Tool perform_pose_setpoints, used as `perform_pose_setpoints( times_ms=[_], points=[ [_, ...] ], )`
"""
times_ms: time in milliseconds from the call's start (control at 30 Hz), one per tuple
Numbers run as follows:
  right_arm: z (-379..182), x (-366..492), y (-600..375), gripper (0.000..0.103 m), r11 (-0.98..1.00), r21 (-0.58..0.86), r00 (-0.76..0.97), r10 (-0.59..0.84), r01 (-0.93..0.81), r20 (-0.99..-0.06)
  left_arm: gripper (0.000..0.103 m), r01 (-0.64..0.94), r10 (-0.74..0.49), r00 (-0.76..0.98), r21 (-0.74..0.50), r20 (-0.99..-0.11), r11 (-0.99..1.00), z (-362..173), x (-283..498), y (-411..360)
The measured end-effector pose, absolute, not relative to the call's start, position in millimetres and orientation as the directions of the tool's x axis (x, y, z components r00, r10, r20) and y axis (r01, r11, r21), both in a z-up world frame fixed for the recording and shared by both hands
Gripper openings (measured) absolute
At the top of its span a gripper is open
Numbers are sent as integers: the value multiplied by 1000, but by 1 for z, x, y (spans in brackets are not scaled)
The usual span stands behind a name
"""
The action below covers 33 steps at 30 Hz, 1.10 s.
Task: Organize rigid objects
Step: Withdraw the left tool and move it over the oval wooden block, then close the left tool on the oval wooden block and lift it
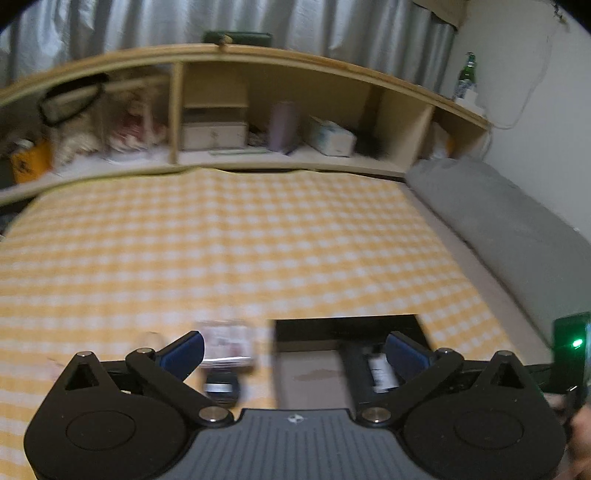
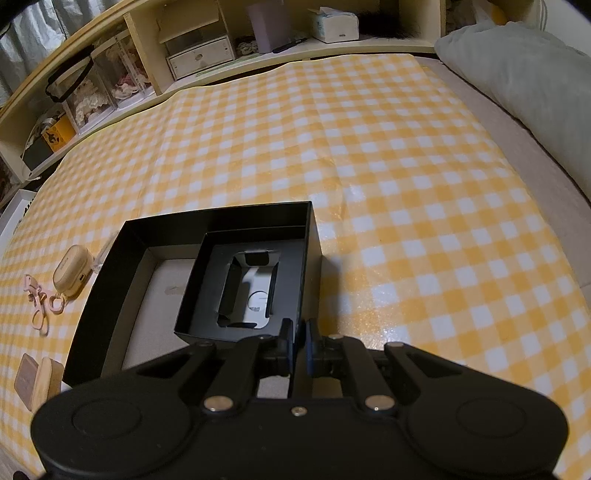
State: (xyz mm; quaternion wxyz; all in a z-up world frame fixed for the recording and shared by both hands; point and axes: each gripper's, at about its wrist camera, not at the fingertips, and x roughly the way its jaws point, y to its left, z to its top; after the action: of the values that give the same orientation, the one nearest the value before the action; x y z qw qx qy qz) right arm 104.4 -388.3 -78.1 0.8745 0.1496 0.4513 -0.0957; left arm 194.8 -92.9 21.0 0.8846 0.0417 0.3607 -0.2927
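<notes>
An open black box lies on the yellow checked cloth, with a smaller black insert tray against its right side. My right gripper is shut on the box's right wall. In the left wrist view the box sits just past my left gripper, which hovers above with its jaws wide open and nothing between them. A blurred clear case and a small dark object lie below its left finger. Left of the box rest a yellow earbud case on a pink lanyard and two beige blocks.
A wooden shelf unit runs along the far edge, holding a white drawer box, a tissue box and a lilac container. A grey pillow lines the right side. A green bottle stands on the shelf top.
</notes>
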Motion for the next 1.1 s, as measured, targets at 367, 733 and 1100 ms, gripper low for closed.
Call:
perform_pose_setpoints(
  times_ms=[367,733,1100],
  points=[
    [-78,106,-386,7,942,158,572,-43,297,-819,103,460,-318,458,-85,-830,884,-24,215,-11],
    [-78,106,-387,7,937,168,573,-41,306,-819,76,390,-282,177,-196,-943,900,-78,222,3],
    [-79,107,-388,7,939,162,572,-45,305,-819,46,434,-195,130,-121,-972,893,-103,221,-5]
  ],
)
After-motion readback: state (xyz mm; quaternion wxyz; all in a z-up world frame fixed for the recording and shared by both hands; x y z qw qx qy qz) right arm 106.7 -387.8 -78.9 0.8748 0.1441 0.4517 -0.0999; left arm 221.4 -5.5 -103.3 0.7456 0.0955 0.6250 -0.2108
